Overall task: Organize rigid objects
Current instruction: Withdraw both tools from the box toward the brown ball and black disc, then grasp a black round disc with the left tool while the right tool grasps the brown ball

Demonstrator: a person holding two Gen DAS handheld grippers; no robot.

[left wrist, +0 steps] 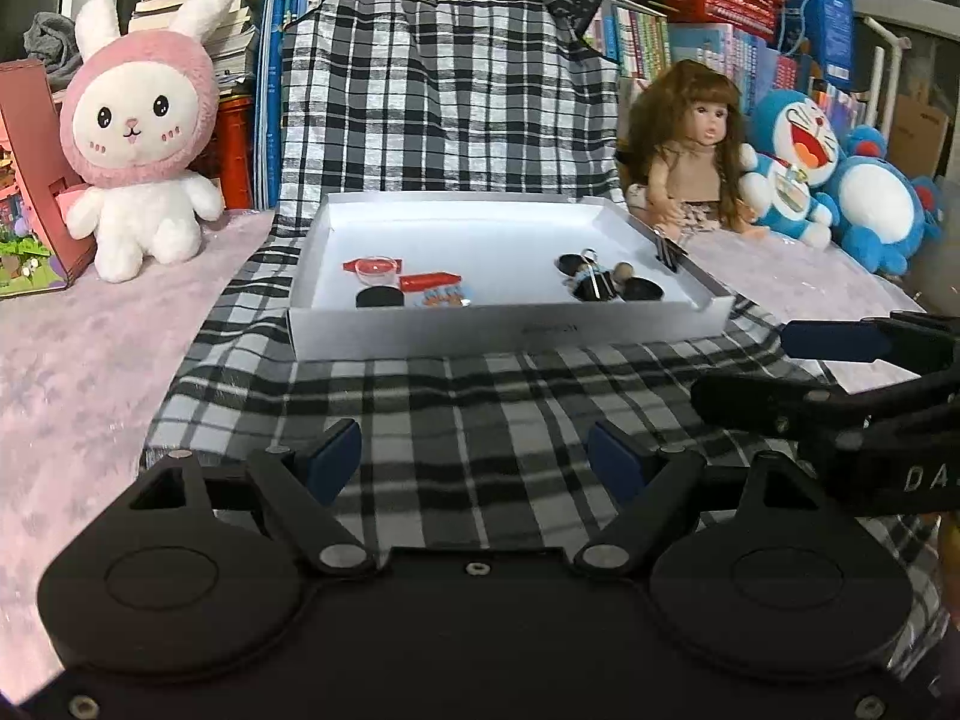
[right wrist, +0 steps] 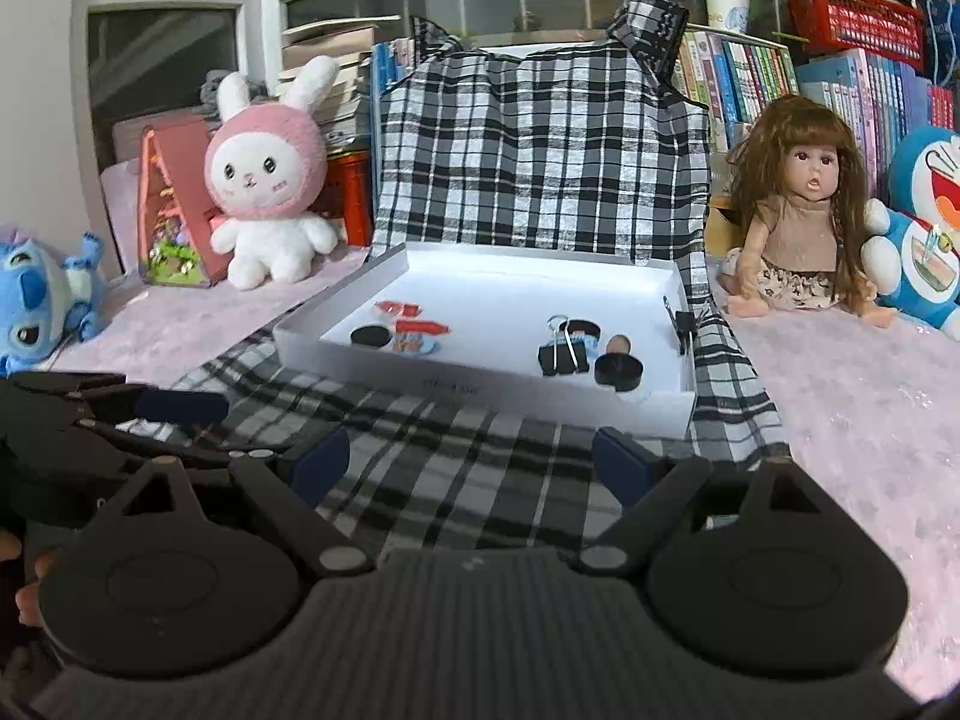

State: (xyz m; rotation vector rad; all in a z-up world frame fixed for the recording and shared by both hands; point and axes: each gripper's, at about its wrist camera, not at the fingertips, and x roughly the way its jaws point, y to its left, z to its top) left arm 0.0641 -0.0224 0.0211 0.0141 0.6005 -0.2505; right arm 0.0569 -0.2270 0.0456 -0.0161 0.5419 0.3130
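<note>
Your left tool [left wrist: 474, 456] stands wide with nothing between its blue pads, hovering over the checked cloth [left wrist: 480, 408] that covers the worktop. From it, the white tray [left wrist: 510, 333] lies dead ahead at twelve o'clock, long axis running across your view from nine to three. Inside, the left cluster sits at about eleven o'clock: a red-rimmed clear dish [left wrist: 376, 269], a black disc [left wrist: 379, 297] and a red-capped piece [left wrist: 431, 281] whose long axis lies roughly nine to three.

Further right, at about one o'clock from the left tool, lies the second cluster: a black binder clip [right wrist: 564, 356] with its wire handles pointing away toward twelve, and a black round stamp [right wrist: 619, 367] tipped with its wooden knob toward eleven. A second clip [right wrist: 684, 324] grips the tray's right wall.

Your right tool [right wrist: 474, 459] is also spread wide and empty. I judge it nearer the right cluster, the left tool nearer the red pieces.
</note>
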